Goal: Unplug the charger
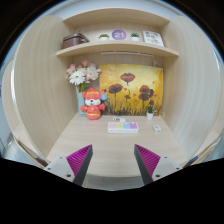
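Note:
My gripper is open, its two magenta-padded fingers spread wide with nothing between them, above the near part of a light wooden desk. A small white charger-like thing sits at the desk's far right, by the back wall, well beyond the fingers. Whether it is plugged in cannot be told from here.
A red and white toy figure stands at the back left below a vase of flowers. A small flat colourful box lies mid-desk. A poppy picture leans on the back wall. A shelf above holds several items.

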### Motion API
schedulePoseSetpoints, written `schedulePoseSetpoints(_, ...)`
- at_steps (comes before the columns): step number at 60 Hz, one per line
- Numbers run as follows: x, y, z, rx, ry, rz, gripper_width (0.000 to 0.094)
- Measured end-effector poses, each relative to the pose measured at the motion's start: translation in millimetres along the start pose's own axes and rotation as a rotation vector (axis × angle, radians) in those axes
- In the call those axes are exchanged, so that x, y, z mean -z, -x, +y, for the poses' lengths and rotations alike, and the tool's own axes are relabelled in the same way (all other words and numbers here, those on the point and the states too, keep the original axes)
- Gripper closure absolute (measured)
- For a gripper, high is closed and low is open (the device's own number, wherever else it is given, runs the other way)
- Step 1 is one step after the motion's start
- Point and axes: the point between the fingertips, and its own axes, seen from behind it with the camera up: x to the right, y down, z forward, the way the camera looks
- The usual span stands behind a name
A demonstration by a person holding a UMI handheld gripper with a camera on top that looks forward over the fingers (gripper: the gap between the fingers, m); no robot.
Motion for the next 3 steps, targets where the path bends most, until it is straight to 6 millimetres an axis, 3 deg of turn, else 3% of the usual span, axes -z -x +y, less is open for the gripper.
schedulePoseSetpoints(3,0.3,1.4,1.0,-0.003,0.003,-0.002,0.0092)
